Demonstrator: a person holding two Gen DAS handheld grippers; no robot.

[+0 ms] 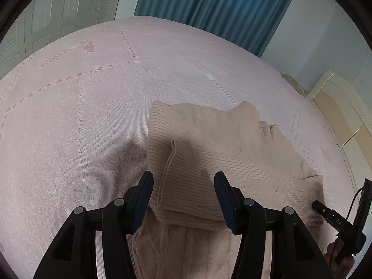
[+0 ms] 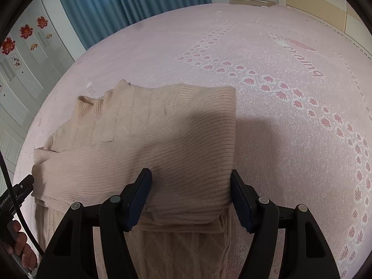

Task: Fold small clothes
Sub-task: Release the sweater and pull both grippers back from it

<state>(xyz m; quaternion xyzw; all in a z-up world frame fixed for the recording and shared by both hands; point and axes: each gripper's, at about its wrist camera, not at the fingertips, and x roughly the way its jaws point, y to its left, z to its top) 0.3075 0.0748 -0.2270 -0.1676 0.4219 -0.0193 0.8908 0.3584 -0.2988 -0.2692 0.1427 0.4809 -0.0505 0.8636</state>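
Observation:
A beige knitted sweater (image 1: pixel 220 144) (image 2: pixel 162 127) lies flat on a pink bedspread (image 1: pixel 93 93) (image 2: pixel 279 139), collar at the far end, with its ribbed sleeves folded across the body. My left gripper (image 1: pixel 183 179) hovers open over the near left part of the fold, a sleeve cuff lying between its fingers with the pads clear of the cloth. My right gripper (image 2: pixel 190 174) is open above the fold's near right corner, its right finger (image 2: pixel 241 200) just beside the folded edge. Each gripper also shows at the other view's rim, the right gripper (image 1: pixel 325 211) and the left gripper (image 2: pixel 23 183).
Bare patterned bedspread stretches left of the sweater in the left wrist view and right of it in the right wrist view. A blue curtain (image 1: pixel 209 0) (image 2: pixel 116 0) and a wardrobe (image 1: pixel 46 23) (image 2: pixel 23 58) stand beyond the bed. A cream headboard (image 1: pixel 337 107) borders one side.

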